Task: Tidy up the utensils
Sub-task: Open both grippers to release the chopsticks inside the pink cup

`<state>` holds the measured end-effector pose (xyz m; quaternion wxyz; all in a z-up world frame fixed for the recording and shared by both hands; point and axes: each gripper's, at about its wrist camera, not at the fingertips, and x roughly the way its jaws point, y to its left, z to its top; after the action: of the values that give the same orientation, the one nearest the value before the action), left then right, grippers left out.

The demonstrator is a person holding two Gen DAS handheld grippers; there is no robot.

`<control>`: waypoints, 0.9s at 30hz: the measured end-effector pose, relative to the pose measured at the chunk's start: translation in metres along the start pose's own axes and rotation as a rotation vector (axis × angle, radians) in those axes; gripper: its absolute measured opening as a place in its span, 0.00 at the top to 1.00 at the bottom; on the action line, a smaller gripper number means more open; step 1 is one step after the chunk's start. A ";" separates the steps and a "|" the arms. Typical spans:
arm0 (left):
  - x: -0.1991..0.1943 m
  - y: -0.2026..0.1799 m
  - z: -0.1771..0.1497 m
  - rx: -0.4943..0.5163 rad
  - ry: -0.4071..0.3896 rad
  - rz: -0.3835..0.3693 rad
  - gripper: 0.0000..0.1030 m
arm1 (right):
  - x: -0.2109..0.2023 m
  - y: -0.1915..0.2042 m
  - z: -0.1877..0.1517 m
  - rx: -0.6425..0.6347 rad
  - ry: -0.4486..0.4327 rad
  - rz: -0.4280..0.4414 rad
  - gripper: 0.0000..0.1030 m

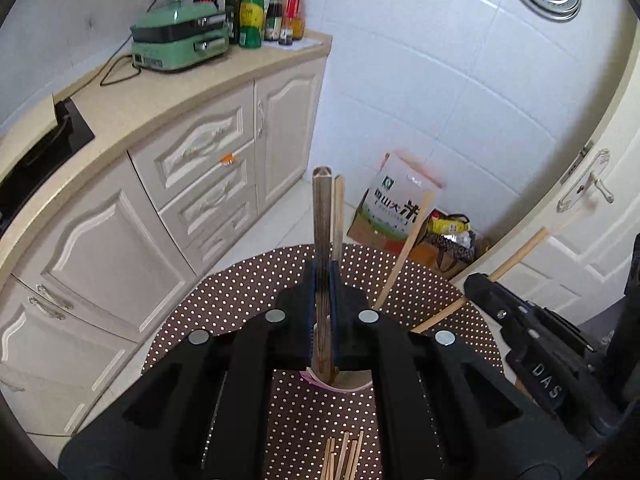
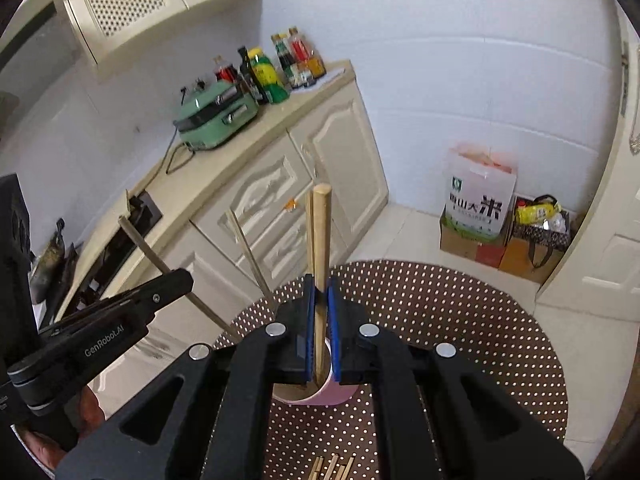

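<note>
My left gripper (image 1: 322, 272) is shut on a dark wooden chopstick (image 1: 321, 216) that stands upright with its lower end in a pink cup (image 1: 352, 380). A thin pale chopstick (image 1: 339, 208) rises just beside it, and another (image 1: 404, 252) leans out of the cup to the right. My right gripper (image 2: 320, 284) is shut on a pale round chopstick (image 2: 321, 232), whose lower end is also in the pink cup (image 2: 336, 396). Each gripper shows at the edge of the other's view. Several loose chopsticks (image 1: 344, 456) lie on the dotted tablecloth near me.
The cup stands on a round table with a brown polka-dot cloth (image 2: 460, 320). Behind it runs a counter with a green appliance (image 1: 180, 38), bottles (image 1: 252, 16) and a black hob (image 1: 40, 152). A rice bag (image 1: 394, 204) and a door (image 1: 592, 184) are at the right.
</note>
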<state>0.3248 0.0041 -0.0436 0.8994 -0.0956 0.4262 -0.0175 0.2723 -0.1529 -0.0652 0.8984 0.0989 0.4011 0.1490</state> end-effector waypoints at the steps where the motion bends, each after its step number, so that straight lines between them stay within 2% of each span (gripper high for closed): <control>1: 0.005 0.001 0.000 -0.001 0.009 0.003 0.94 | 0.006 0.000 -0.001 -0.002 0.015 -0.002 0.95; 9: 0.030 0.003 0.000 0.005 0.046 -0.028 0.94 | 0.037 -0.001 -0.004 0.009 0.095 -0.015 0.95; 13: 0.032 0.000 0.001 0.024 0.066 -0.061 0.93 | 0.043 -0.006 -0.004 0.050 0.121 -0.013 0.88; 14: 0.033 -0.001 0.001 0.032 0.070 -0.059 0.93 | 0.043 -0.008 -0.004 0.066 0.125 -0.005 0.83; 16: 0.034 -0.001 0.001 0.029 0.081 -0.066 0.92 | 0.040 -0.012 -0.004 0.090 0.122 -0.010 0.59; 17: 0.035 0.000 0.001 0.019 0.092 -0.077 0.87 | 0.037 -0.013 -0.004 0.093 0.112 -0.019 0.56; 19: 0.034 0.004 0.000 -0.002 0.095 -0.084 0.69 | 0.033 -0.012 -0.004 0.088 0.097 -0.033 0.49; 20: 0.032 0.005 0.000 -0.009 0.086 -0.080 0.48 | 0.030 -0.013 -0.004 0.088 0.093 -0.045 0.48; 21: 0.027 0.008 -0.001 -0.021 0.053 -0.057 0.39 | 0.028 -0.014 -0.003 0.091 0.091 -0.050 0.46; 22: 0.023 0.009 -0.002 -0.024 0.034 -0.058 0.39 | 0.025 -0.016 -0.003 0.096 0.088 -0.049 0.45; 27: 0.017 0.013 -0.004 -0.015 0.032 -0.057 0.39 | 0.015 -0.023 -0.005 0.110 0.075 -0.064 0.44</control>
<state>0.3316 0.0145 -0.0611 0.8909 -0.1138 0.4378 -0.0413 0.2821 -0.1695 -0.0859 0.8803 0.1297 0.4451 0.1012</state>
